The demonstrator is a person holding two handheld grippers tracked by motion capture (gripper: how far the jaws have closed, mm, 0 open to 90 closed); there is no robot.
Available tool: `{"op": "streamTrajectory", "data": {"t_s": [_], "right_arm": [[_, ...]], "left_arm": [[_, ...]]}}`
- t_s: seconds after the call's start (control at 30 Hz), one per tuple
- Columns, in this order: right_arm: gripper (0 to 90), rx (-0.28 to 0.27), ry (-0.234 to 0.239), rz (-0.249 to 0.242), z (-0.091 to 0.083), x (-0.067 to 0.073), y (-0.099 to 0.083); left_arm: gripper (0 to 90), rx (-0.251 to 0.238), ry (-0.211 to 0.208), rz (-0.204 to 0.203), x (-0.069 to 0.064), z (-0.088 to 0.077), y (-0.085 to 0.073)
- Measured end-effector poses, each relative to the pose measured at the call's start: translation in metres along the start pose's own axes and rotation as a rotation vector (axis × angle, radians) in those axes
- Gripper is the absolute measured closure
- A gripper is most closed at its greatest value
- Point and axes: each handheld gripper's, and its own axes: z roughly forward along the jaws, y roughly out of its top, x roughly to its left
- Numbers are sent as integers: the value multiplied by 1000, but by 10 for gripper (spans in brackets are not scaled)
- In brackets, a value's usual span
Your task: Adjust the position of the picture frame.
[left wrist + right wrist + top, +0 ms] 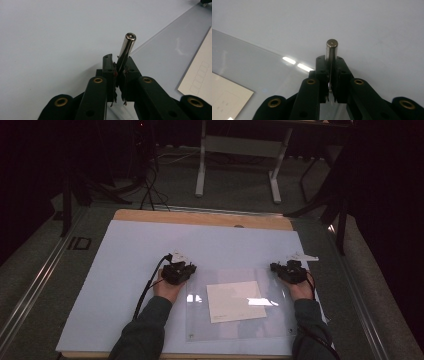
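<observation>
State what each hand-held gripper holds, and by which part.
The left hand-held gripper clamps a shiny metal pin by its lower end. The right hand-held gripper clamps a second metal pin likewise.

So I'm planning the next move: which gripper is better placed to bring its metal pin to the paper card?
Left, probably. The left gripper grips its metal pin nearer the paper card; the right gripper sits farther off.
</observation>
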Motion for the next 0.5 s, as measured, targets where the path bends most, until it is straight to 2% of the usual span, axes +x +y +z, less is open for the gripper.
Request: {"op": "streamTrajectory", "data": {"t_s": [0.03,0.13,0.23,0.37,0.4,0.5], "right_arm": [[839,-2,7,18,0,-1,0],[839,-1,7,19,0,-1,0],[840,24,13,20,-3,1,3],[836,12,17,37,-3,4,5],[837,13,13,35,-2,6,6],[835,13,17,37,-1,8,9]], "left_arm": [[839,-2,1,-10,0,0,0],[839,-1,2,-12,0,0,0],[838,-4,-5,-31,3,-1,1],[834,-15,16,-58,4,-3,2],[834,-16,39,-69,6,-4,3],[833,-19,44,-79,10,-6,3]]}}
